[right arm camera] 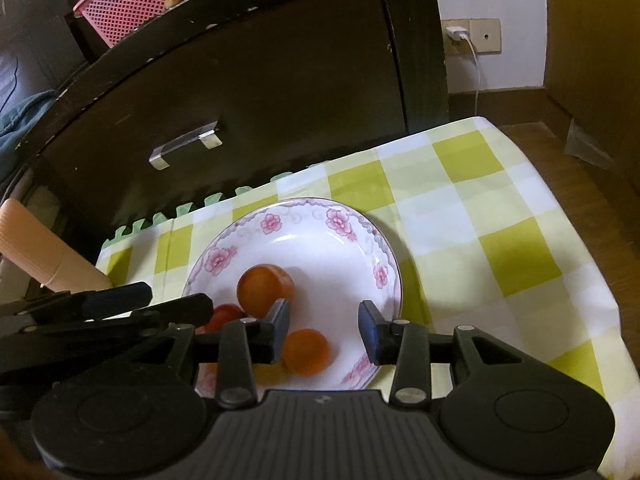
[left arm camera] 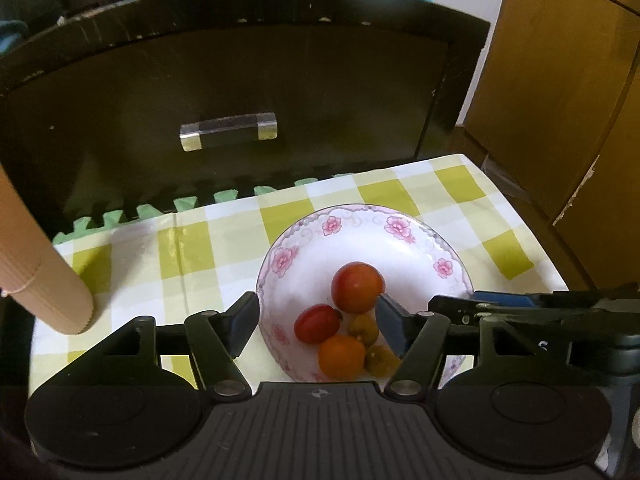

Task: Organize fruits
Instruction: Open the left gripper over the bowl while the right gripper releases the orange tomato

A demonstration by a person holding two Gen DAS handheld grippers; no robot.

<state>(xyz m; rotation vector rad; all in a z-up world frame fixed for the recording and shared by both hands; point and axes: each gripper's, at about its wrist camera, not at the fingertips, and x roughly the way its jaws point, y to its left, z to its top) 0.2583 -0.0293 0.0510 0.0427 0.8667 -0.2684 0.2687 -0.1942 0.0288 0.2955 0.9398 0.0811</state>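
Over the floral bowl (left arm camera: 412, 236) both grippers hover wide open and empty, left gripper (left arm camera: 316, 326) and right gripper (right arm camera: 324, 330) straddling gathered cherry tomatoes (left arm camera: 357, 287), likely choosing one.

Checked tablecloth (left arm camera: 192, 240) bears floral bowl (left arm camera: 400, 240); cardboard roll (left arm camera: 44, 276).

Both wrist views look steeply down from close above, facing the dark cabinet (left arm camera: 240, 92). They share the floral bowl (left arm camera: 404, 240) (right arm camera: 316, 216) lying between and beyond each one's fingers (left arm camera: 242, 320) (right arm camera: 370, 330).
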